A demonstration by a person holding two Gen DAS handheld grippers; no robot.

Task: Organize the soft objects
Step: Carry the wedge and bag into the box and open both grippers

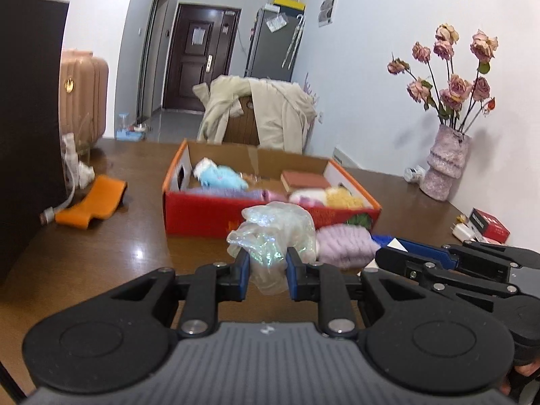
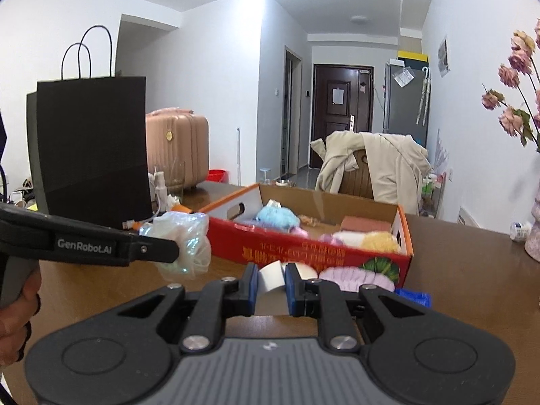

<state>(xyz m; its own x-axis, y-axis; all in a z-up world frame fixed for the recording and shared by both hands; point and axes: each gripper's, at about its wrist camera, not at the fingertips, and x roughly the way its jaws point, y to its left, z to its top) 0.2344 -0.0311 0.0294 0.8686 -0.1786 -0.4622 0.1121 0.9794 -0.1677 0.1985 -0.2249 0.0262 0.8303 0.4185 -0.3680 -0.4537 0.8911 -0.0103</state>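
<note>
Glossy wood, matt card, crinkled film

The wooden table (image 1: 141, 253) shines with a polished brown finish; the red cardboard box (image 1: 202, 214) looks matt outside, raw brown inside. The plastic bag (image 1: 273, 236) is thin, crinkled, iridescent film. The purple yarn (image 1: 347, 244) looks fuzzy, the black paper bag (image 2: 94, 145) flat matt

both wrist views low, facing red box (image 1: 270, 216).
</note>
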